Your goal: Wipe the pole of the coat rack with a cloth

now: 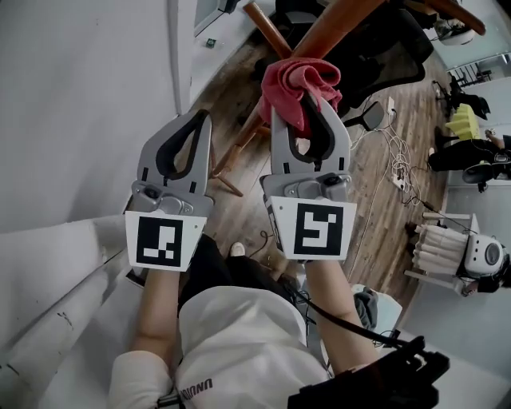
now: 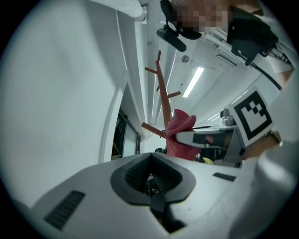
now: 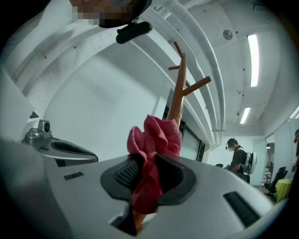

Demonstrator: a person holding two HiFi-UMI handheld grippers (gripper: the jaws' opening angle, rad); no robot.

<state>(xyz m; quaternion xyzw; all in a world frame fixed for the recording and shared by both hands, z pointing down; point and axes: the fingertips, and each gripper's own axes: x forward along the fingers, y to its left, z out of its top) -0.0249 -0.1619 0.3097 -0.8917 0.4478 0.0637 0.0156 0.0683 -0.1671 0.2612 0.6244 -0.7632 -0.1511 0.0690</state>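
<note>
The coat rack's brown wooden pole (image 1: 335,24) slants up past my right gripper (image 1: 307,104), which is shut on a red cloth (image 1: 295,84) bunched against the pole. In the right gripper view the cloth (image 3: 152,154) fills the jaws of the right gripper (image 3: 149,168), and the pole (image 3: 177,93) rises behind it with its pegs. My left gripper (image 1: 204,118) is held beside it to the left, shut and empty, away from the pole. From the left gripper (image 2: 150,179) I see the pole (image 2: 163,100), the cloth (image 2: 180,130) and the right gripper (image 2: 201,137).
A white wall (image 1: 80,96) stands close on the left. The rack's legs (image 1: 227,168) spread on the wooden floor. A black office chair (image 1: 383,48), cables with a power strip (image 1: 399,172) and a white machine (image 1: 479,252) lie to the right. A person (image 3: 238,156) stands farther off.
</note>
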